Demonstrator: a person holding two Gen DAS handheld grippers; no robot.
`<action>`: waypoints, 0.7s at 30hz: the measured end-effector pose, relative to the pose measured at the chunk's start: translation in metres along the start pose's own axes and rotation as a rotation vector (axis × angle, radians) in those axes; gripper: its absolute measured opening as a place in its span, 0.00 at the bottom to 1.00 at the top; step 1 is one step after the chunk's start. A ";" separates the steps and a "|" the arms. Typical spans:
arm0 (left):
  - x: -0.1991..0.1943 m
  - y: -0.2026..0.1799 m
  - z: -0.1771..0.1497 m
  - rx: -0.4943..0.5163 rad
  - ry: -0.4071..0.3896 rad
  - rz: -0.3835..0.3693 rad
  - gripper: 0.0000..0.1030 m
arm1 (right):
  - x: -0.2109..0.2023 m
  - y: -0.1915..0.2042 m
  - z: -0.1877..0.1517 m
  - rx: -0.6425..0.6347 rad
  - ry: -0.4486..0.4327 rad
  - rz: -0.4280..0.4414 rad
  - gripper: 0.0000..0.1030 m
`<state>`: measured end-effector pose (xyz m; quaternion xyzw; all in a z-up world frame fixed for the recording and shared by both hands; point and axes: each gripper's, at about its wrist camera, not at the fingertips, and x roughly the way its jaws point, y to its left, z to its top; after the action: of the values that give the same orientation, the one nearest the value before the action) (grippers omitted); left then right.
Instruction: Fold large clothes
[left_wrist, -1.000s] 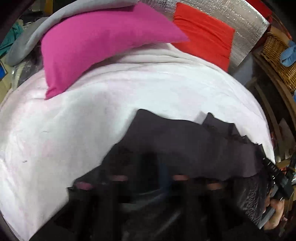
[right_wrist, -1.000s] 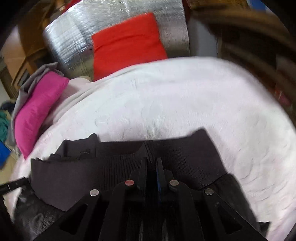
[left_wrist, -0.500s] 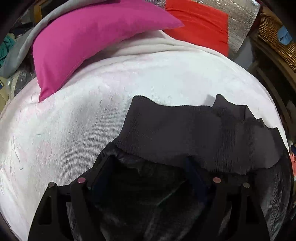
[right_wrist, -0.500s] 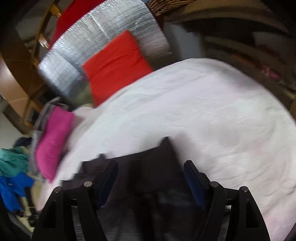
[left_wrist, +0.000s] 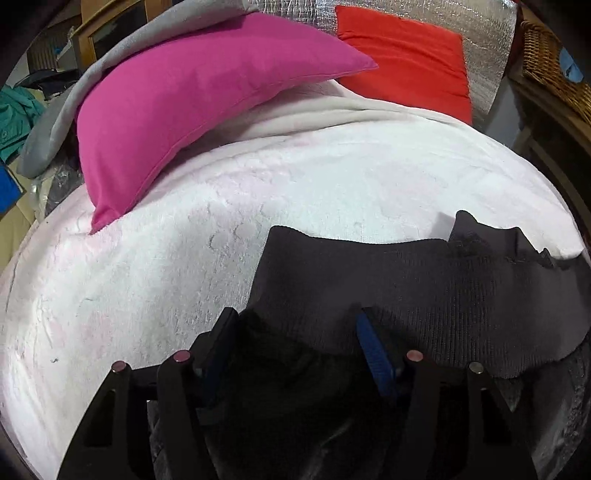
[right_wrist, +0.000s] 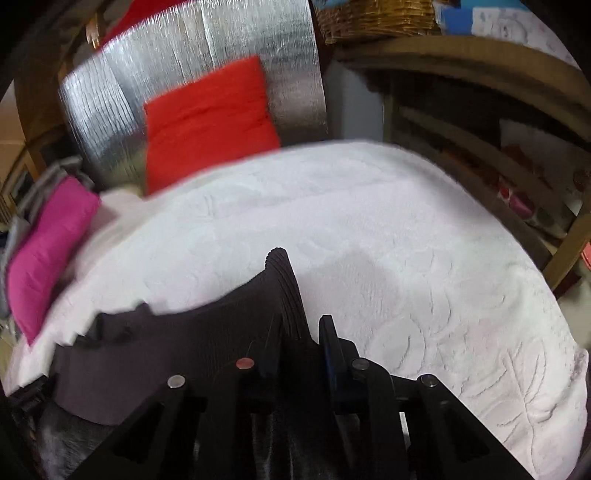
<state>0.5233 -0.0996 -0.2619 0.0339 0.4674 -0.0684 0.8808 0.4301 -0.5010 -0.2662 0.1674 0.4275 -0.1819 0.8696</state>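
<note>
Dark garment (left_wrist: 424, 295) lies at the near edge of the white bedspread (left_wrist: 258, 192), its ribbed hem band running across the cover and the shiny dark body of it bunched under your tools.

Your left gripper (left_wrist: 295, 332) points down at the garment's left end. Its jaws stand spread, having just been closing a little, with dark fabric lying between the two fingers (left_wrist: 373, 350); the pads do not press on it.

Your right gripper (right_wrist: 299, 332) sits at the band's right end. Its jaws have just been closing and are now pinched on the garment: a ridge of ribbed band (right_wrist: 284, 288) stands up, tilted, squeezed between the fingers (right_wrist: 330, 343), its tip rising just beyond them over the bedspread.

Right wrist view is motion-blurred toward the edges.

Background: pink pillow (left_wrist: 192, 103) rests on the far left of the bedspread, a grey cloth (left_wrist: 55, 122) behind it. Red cushion (right_wrist: 210, 118) leans against a silver foil panel (right_wrist: 229, 48) at the head. Wicker basket (right_wrist: 376, 14) sits on a wooden shelf (right_wrist: 461, 55) to the right.
</note>
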 end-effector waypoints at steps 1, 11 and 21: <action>-0.003 0.001 0.000 -0.004 0.003 0.001 0.65 | 0.007 -0.005 -0.003 0.024 0.041 0.014 0.22; -0.099 0.044 -0.013 -0.054 -0.096 -0.069 0.73 | -0.089 -0.066 -0.012 0.178 -0.053 0.210 0.84; -0.117 0.063 -0.087 0.057 -0.055 0.138 0.73 | -0.116 -0.100 -0.067 0.151 0.013 0.195 0.84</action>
<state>0.3968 -0.0166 -0.2146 0.0891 0.4374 -0.0217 0.8946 0.2725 -0.5383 -0.2254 0.2744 0.3998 -0.1269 0.8653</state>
